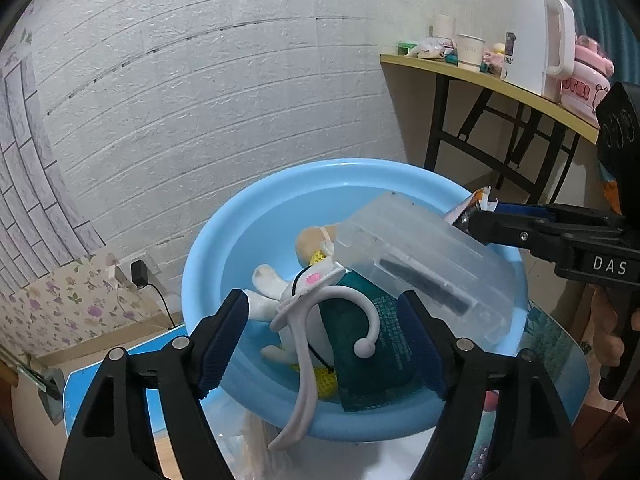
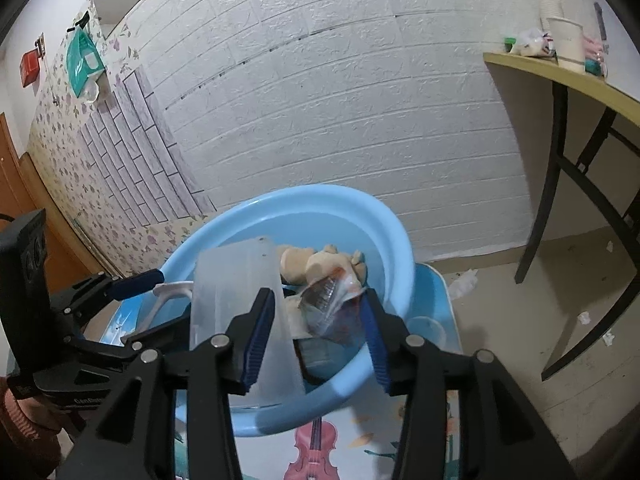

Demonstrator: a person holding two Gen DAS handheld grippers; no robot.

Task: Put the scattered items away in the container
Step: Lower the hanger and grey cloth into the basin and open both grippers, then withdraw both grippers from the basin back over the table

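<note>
Room: a white brick-pattern wall point(image 1: 208, 92) stands behind everything, with a floral strip low along it and a yellow-topped folding table point(image 1: 492, 80) off to the right carrying a white kettle point(image 1: 532, 36) and paper cups.
Landmark: a light blue plastic basin point(image 1: 224, 256) sits on a small table with a picture-printed top point(image 2: 320, 448), close to the wall.
Inside the basin: a plush toy point(image 1: 276, 284) lies near the middle, with a dark green packet point(image 1: 380, 344) just beside it toward the near rim.
Clear box: a translucent plastic box point(image 1: 424, 256) lies tilted across the right side of the basin, resting over the plush toy and the green packet.
White hook: a curved white plastic hanger-like piece point(image 1: 320, 320) lies over the basin's contents, its tail hanging out past the near rim.
Snack bag: a crinkled clear-and-red wrapper point(image 2: 332, 300) lies in the basin's right side.
Left gripper point(image 1: 324, 340): held over the basin's near rim, jaws spread wide, pads clear of the white hook and green packet between them.
Right gripper point(image 2: 320, 328): at the basin's right rim, jaws parted; the snack bag lies between them with a visible gap, and whether a pad touches it I cannot tell.
</note>
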